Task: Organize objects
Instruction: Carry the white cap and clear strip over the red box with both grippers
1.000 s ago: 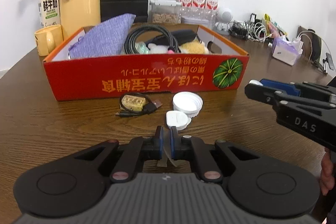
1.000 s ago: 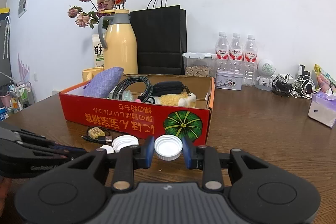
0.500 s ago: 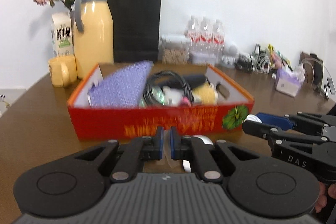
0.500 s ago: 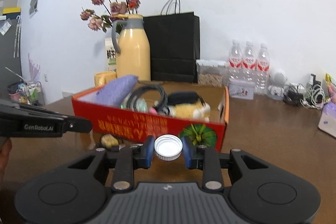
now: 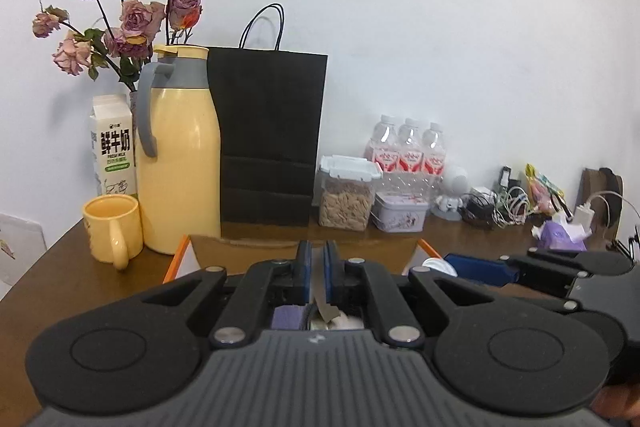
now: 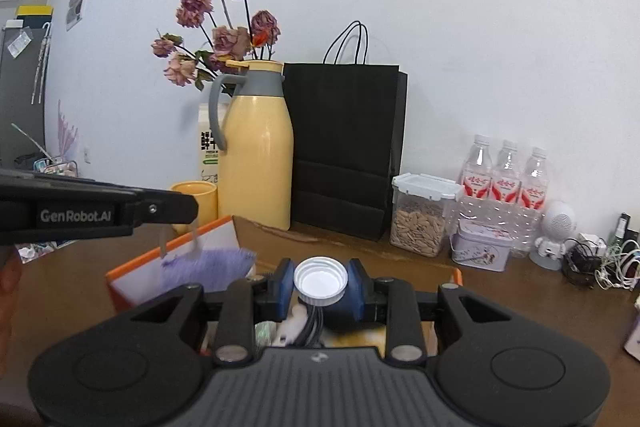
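Note:
My left gripper (image 5: 318,259) is shut on a thin greyish strip (image 5: 322,301) that hangs down between its blue pads. It hovers over the red-and-orange cardboard box (image 5: 176,263). In the right wrist view the left gripper (image 6: 192,207) reaches in from the left, the strip (image 6: 163,241) dangling above a purple pouch (image 6: 208,263) in the box (image 6: 132,273). My right gripper (image 6: 320,279) is shut on a white round cap (image 6: 320,281), held open side toward the camera over the box, above a black cable (image 6: 310,323). From the left wrist, the right gripper (image 5: 452,265) sits just right with the cap (image 5: 438,265).
Behind the box stand a yellow thermos jug (image 5: 180,167), a yellow mug (image 5: 112,227), a milk carton (image 5: 114,147), a black paper bag (image 5: 268,135), a clear seed container (image 5: 346,195), a tin (image 5: 398,213) and water bottles (image 5: 408,151). Cables (image 5: 500,207) and tissues (image 5: 560,233) crowd the far right.
Both grippers rose and moved forward from in front of the box to above it. The lids and cable on the table dropped out of view. Both grips are unchanged.

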Demonstrator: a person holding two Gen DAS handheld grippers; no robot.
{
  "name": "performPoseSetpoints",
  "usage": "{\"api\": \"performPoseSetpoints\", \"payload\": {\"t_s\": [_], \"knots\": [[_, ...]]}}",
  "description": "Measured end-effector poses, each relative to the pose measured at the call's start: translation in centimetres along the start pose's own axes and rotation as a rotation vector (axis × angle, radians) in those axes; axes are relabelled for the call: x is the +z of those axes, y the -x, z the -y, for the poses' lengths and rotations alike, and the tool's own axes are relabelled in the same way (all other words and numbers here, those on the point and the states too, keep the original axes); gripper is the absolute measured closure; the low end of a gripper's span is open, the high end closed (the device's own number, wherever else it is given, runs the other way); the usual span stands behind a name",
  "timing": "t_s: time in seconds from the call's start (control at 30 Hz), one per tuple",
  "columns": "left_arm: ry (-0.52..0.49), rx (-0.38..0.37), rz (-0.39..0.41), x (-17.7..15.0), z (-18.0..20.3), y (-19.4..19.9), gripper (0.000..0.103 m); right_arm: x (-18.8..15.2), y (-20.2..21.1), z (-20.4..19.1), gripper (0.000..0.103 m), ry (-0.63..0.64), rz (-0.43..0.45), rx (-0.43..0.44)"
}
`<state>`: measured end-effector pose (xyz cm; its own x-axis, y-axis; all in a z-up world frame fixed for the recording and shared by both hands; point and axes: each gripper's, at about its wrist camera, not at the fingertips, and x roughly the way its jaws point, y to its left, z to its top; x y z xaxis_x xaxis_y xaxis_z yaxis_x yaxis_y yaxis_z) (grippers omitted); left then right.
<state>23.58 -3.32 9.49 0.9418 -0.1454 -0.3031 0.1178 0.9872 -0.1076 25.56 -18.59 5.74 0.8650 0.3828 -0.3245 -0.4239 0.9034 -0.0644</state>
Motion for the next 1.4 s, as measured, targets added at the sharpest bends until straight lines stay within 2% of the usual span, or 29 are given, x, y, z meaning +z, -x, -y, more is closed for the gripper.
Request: {"api": "performPoseSetpoints", "payload": {"t_s": [0.27,0.43,0.67,0.73,0.77,0.8,0.87,0.9,0.97,1.4], "knots": [[0.061,0.016,-0.040,1.0,-1.8,-5.6,0.096,1.0,-5.5,1.0,0.076,-0.032,-0.052,-0.020],[0.116,0.009,-0.057,0.5,-2.7,-7.8,0.096,0.4,-7.1,2.0,0.076,-0.068,-0.059,-0.028],[0.078,0.034,-0.096,-0.3,-2.6,-8.9,0.095,-0.6,-7.8,3.2,0.075,-0.101,-0.098,-0.022],[0.063,0.052,-0.087,-0.4,-2.4,-8.7,0.084,-0.8,-8.0,3.2,0.073,-0.106,-0.112,-0.016],[0.055,0.056,-0.080,-0.3,-2.3,-8.5,0.060,-0.8,-8.0,3.1,0.061,-0.106,-0.116,-0.014],[0.050,0.064,-0.068,-0.3,-2.3,-8.3,0.029,-0.8,-7.9,3.1,0.052,-0.107,-0.112,-0.015],[0.038,0.093,-0.029,-0.2,-2.1,-7.8,0.007,-0.7,-7.7,3.0,0.008,-0.104,-0.099,-0.020],[0.032,0.105,-0.011,-0.1,-2.1,-7.6,0.000,-0.7,-7.5,3.0,0.002,-0.104,-0.091,-0.021],[0.030,0.124,0.012,0.0,-2.0,-7.3,0.000,-0.6,-7.4,2.9,0.000,-0.108,-0.084,-0.013],[0.046,0.145,0.008,0.3,-2.0,-7.0,0.000,-0.5,-7.4,2.8,0.000,-0.104,-0.097,-0.021]]}}
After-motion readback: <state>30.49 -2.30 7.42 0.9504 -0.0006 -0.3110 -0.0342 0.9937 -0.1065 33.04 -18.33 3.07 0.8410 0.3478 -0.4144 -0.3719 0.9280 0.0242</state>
